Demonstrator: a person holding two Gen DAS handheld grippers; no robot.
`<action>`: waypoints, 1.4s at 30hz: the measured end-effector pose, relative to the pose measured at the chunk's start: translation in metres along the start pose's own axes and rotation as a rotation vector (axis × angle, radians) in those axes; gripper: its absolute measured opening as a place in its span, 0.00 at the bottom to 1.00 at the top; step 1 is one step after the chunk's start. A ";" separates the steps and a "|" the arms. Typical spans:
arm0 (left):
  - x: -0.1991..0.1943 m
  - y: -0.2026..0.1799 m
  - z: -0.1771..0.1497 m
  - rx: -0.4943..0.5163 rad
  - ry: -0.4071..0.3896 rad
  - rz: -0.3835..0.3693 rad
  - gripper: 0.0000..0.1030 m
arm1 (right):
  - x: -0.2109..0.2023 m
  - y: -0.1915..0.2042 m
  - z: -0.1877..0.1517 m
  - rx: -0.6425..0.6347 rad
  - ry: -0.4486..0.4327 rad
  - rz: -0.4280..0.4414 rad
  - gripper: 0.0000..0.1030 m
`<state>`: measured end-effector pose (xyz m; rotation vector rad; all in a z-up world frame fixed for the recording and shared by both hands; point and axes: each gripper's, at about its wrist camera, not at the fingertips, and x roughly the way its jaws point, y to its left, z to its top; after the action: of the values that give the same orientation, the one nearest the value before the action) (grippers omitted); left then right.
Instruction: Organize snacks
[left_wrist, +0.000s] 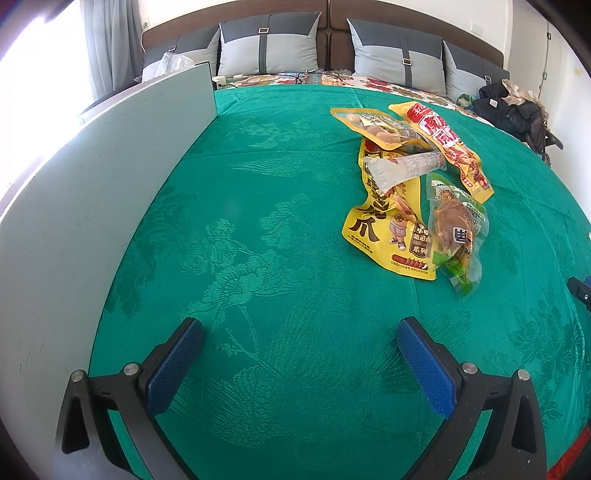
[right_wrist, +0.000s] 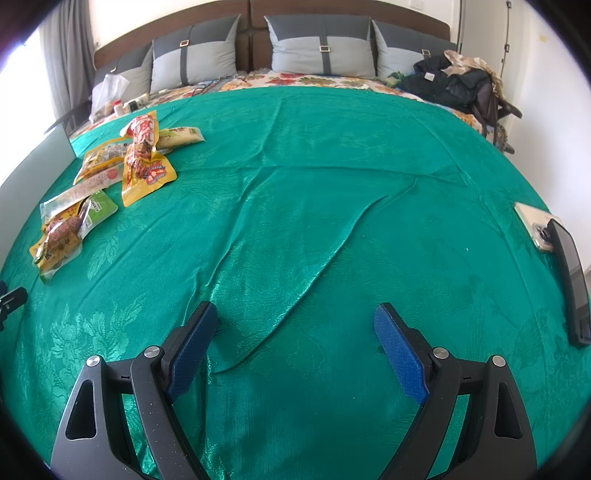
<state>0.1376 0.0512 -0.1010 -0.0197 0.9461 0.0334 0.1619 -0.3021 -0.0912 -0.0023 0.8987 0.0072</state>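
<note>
Several snack packets lie in a loose pile on the green bedspread (left_wrist: 280, 229). In the left wrist view I see a large yellow packet (left_wrist: 384, 229), a clear packet with a green edge (left_wrist: 458, 232), a silvery stick packet (left_wrist: 402, 168), a yellow-red packet (left_wrist: 447, 144) and a yellow packet of round pieces (left_wrist: 373, 127). My left gripper (left_wrist: 300, 332) is open and empty, well short of the pile. My right gripper (right_wrist: 295, 317) is open and empty over bare bedspread (right_wrist: 332, 184); the pile (right_wrist: 144, 162) lies far to its left.
A grey-white box wall (left_wrist: 110, 206) stands along the left side of the bed. Two phones (right_wrist: 569, 273) lie at the right edge. Grey pillows (right_wrist: 321, 48) and a heap of dark clothes (right_wrist: 454, 85) are at the back. The bedspread has raised folds (right_wrist: 314, 258).
</note>
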 end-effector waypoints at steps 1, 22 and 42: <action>0.000 0.000 0.000 0.000 0.000 0.000 1.00 | 0.000 0.000 0.000 0.000 0.000 0.000 0.87; 0.003 0.002 0.039 -0.001 0.147 -0.109 0.91 | -0.001 -0.001 0.000 0.000 0.000 0.000 0.87; 0.045 -0.058 0.094 0.155 0.164 -0.075 0.36 | -0.001 -0.001 0.000 0.000 0.001 0.001 0.87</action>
<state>0.2425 -0.0032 -0.0828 0.0861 1.1093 -0.1129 0.1617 -0.3029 -0.0903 -0.0017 0.8994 0.0079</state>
